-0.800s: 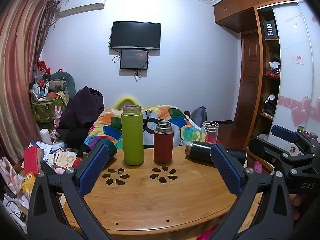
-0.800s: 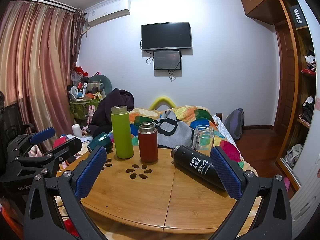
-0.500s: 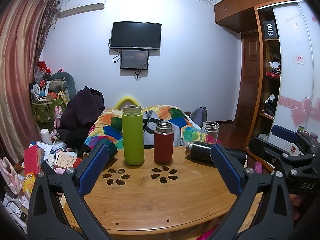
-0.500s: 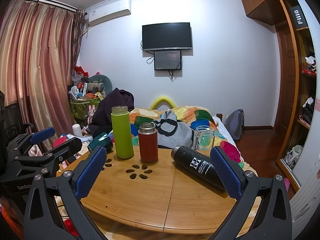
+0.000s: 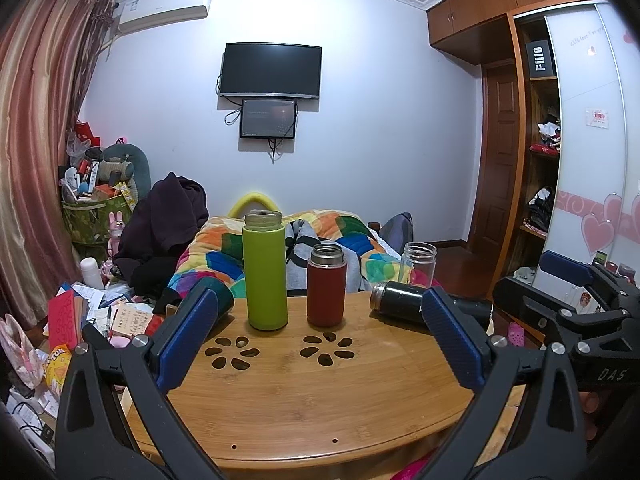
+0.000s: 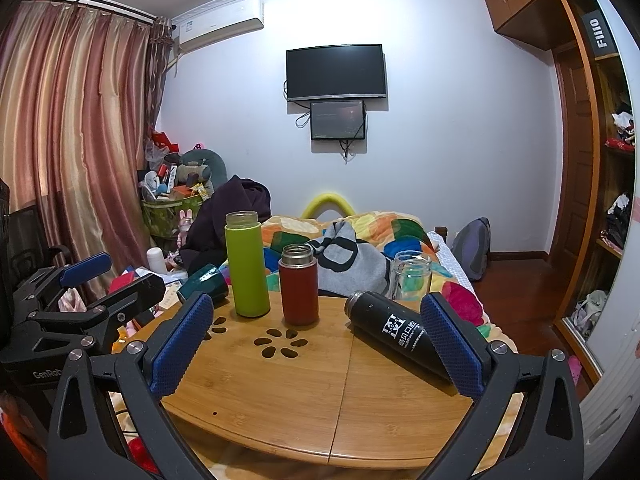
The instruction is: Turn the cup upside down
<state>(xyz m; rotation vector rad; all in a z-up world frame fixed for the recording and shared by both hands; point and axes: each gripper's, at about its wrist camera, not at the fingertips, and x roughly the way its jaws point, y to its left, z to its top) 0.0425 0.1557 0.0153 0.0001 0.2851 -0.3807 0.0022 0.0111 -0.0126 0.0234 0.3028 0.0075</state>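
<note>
Cup [image 6: 410,276] candidates stand open-mouthed on the wooden surface [image 6: 304,392]: the clear glass one at the far right edge, beside a red flask [image 6: 299,290] and a green bottle [image 6: 246,264]; a black flask [image 6: 394,330] lies on its side. Which one is meant cannot be told. Glass is judged light, rigid, slippery and fragile; grip mid-wall. Left hand-held gripper [image 5: 320,336] and right hand-held gripper [image 6: 316,340] are spread wide, holding and touching nothing.
</note>
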